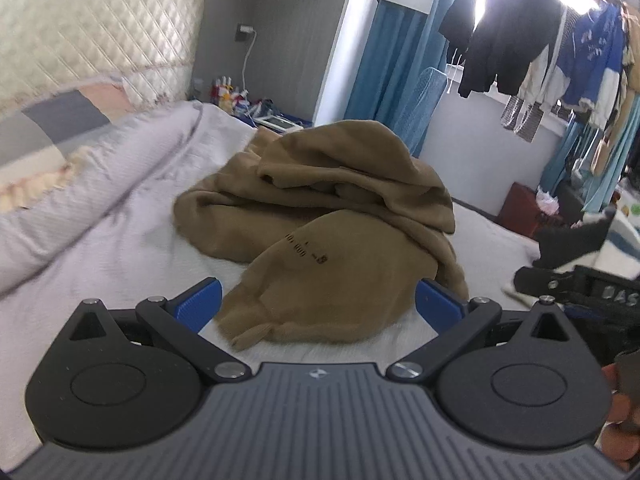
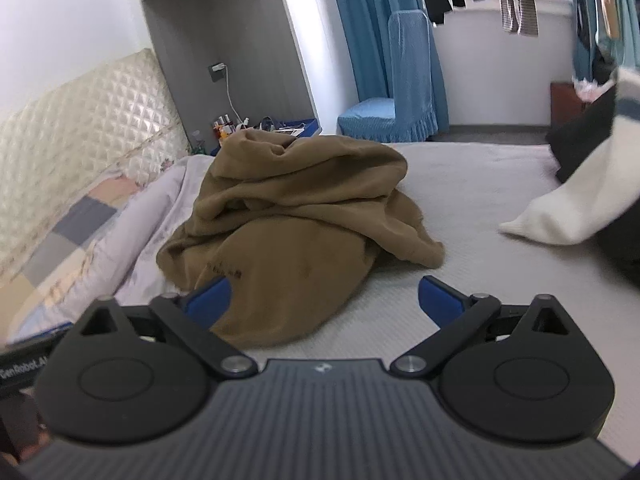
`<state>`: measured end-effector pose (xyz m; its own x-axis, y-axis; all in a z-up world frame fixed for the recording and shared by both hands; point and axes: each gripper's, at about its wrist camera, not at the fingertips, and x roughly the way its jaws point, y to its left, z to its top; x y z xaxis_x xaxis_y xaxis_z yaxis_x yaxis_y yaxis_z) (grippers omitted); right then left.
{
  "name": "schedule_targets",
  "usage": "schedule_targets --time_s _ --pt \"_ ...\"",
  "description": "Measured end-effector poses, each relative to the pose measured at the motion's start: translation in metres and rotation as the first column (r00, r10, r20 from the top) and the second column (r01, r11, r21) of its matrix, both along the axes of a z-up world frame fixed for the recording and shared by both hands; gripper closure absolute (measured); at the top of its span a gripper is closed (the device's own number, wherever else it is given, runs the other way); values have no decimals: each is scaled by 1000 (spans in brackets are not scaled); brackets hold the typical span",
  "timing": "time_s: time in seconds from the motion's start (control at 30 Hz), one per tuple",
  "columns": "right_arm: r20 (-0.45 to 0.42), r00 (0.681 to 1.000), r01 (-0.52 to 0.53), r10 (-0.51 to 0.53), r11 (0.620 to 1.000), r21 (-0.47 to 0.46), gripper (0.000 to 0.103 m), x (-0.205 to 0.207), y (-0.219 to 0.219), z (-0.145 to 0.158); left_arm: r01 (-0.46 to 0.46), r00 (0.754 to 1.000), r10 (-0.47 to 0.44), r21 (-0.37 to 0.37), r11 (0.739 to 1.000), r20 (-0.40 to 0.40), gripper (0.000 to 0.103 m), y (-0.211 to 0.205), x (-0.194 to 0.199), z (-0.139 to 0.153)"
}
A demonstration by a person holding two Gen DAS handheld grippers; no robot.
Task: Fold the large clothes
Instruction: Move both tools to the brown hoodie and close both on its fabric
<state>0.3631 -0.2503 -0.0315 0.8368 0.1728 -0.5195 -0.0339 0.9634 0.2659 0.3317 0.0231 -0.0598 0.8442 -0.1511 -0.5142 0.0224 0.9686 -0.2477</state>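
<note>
Low over the bed sheet, left gripper, levelled forward, blue pads spread wide at 9 and 3 o'clock, nothing clamped between; brown garment heaped ahead at 12 o'clock, its near edge lying between the pads without clearly touching either. Likewise low and level, right gripper, pads parted wide, holding nothing; same brown garment crumpled at 11 o'clock in the right wrist view, near lobe running behind the left-hand pad, contact impossible to tell. Dark printed lettering on the garment's front fold. Rumpled pale quilt at 9 o'clock beside the garment, quilted headboard beyond at 10 o'clock. White and dark cloth at 3 o'clock on the sheet, well apart from the brown heap. Blue-covered chair at 1 o'clock past the bed, hanging clothes at 2 o'clock against bright window light
</note>
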Motion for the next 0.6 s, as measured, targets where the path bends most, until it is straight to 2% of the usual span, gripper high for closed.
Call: schedule_targets --time_s 0.2,0.4,0.5,0.6 --pt "9 999 -32 33 998 -53 9 70 11 -23 36 999 -36 -119 992 5 0 6 83 -27" --pt "98 993 -52 65 990 -133 13 137 23 -42 84 996 -79 -251 964 30 0 17 168 -48" --pt "167 986 10 5 996 -90 15 161 16 -45 88 996 -79 -307 948 43 0 23 206 -55" --pt "198 980 17 -13 1000 -18 14 181 5 -48 93 996 -87 -376 922 31 0 31 245 -65"
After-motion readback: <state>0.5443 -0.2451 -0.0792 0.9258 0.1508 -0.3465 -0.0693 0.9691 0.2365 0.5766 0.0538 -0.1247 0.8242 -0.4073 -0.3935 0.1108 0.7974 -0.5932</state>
